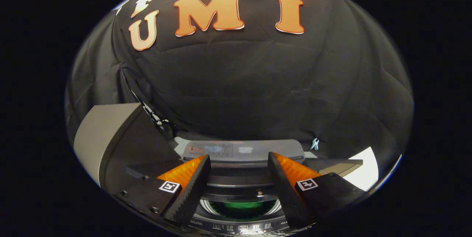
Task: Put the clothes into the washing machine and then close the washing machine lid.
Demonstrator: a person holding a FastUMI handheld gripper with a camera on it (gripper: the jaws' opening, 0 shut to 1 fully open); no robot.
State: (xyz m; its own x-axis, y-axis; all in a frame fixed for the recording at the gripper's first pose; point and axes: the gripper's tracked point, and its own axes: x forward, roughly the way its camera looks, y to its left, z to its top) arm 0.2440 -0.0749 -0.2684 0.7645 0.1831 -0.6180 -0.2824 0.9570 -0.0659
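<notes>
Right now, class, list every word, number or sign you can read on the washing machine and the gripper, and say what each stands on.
Nothing can be read as text.
washing machine, front control strip: white markings, too small to read.
Its rear panel: blurred patches, unreadable.
hand-held gripper, open with nothing held: one square coded marker on each finger, a pattern with no words.
</notes>
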